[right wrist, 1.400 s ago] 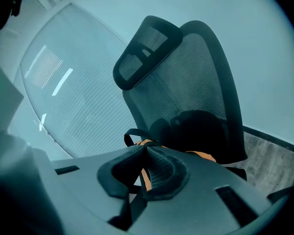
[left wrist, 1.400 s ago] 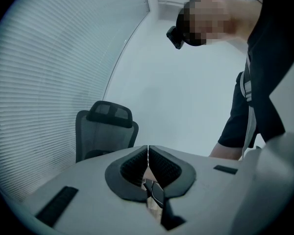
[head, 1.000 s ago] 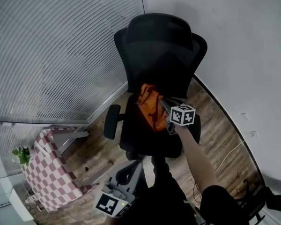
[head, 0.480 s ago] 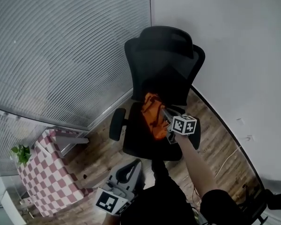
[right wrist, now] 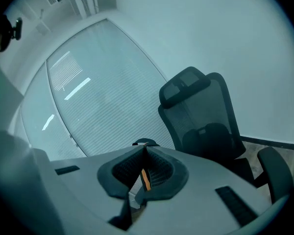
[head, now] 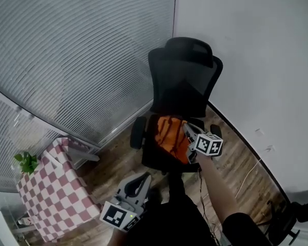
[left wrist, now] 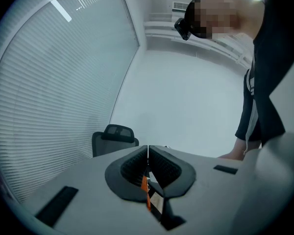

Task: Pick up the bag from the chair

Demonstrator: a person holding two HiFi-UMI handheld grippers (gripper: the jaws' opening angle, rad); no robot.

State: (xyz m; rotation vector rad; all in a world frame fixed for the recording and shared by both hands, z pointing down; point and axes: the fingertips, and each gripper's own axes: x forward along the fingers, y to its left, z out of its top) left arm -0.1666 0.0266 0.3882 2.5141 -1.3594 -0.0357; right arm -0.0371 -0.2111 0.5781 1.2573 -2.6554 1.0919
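An orange bag [head: 170, 135] hangs in front of the seat of a black office chair [head: 185, 81]. It hangs from my right gripper [head: 187, 128], which is shut on a dark strap loop [right wrist: 144, 143] pinched at its tips. The right gripper view shows the chair [right wrist: 203, 119] just beyond the closed jaws; the bag's body is hidden below them. My left gripper [head: 142, 178] stays low near my body, shut with nothing in it. In the left gripper view its jaws [left wrist: 148, 148] touch, and the chair [left wrist: 113, 138] stands farther off.
Window blinds [head: 77, 50] fill the left side and a white wall [head: 256, 60] the right. A red-and-white checkered cloth [head: 56, 188] covers a low stand at lower left, with a small plant [head: 24, 162] beside it. A cable [head: 246, 169] lies on the wooden floor.
The right gripper has risen and drawn back toward me, taking the orange bag off the seat. The left gripper has shifted sideways, still shut.
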